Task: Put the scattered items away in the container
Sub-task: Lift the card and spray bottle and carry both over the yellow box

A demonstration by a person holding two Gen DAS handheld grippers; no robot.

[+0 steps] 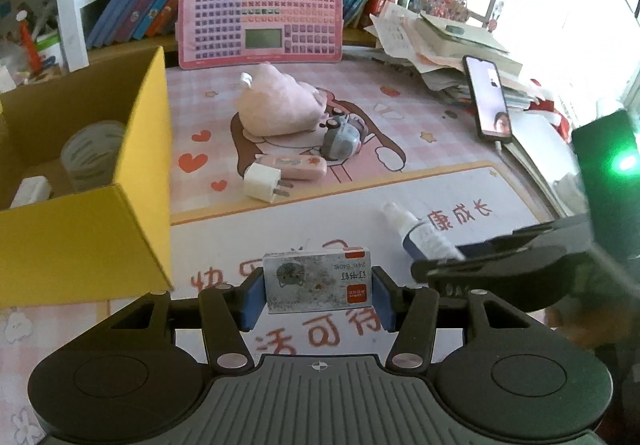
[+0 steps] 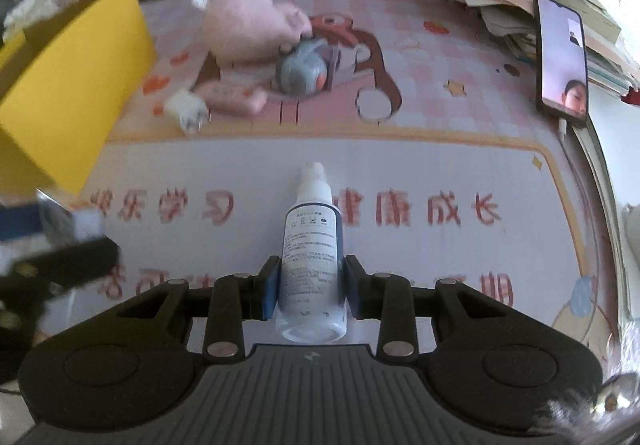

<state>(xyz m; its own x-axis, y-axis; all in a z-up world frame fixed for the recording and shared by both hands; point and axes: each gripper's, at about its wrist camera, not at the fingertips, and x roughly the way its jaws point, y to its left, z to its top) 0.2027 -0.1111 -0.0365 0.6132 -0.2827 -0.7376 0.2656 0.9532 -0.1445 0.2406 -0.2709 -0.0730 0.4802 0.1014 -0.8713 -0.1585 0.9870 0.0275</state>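
Two grips, both loaded: left gripper [image 1: 319, 287] pinching small flat staple box with grey cat print and red end [image 1: 318, 282] across its short sides, blue pads [image 1: 253, 299] pressed on either edge; right gripper [image 2: 310, 291] clamped tight on white plastic spray bottle with dark-blue label [image 2: 311, 253], nozzle pointing away from camera. Same bottle [image 1: 420, 235] seen from left view, right of the box, lying low over pink cartoon desk mat with red lettering [image 1: 460, 181]. Farther out on mat: white square wall charger [image 1: 262, 183] touching pink oblong case [image 1: 294, 167], grey-blue round toy [image 1: 342, 139] just beside fluffy pink plush [image 1: 276, 107]. Left of mat, open yellow cardboard box [image 1: 138, 149], holding frosted tape roll [image 1: 90, 155] and a white item, unclear what. Pink learning tablet with button grid [image 1: 260, 13] upright at back against book shelf. Black smartphone, screen lit [image 1: 486, 97], propped on paper stack at right.
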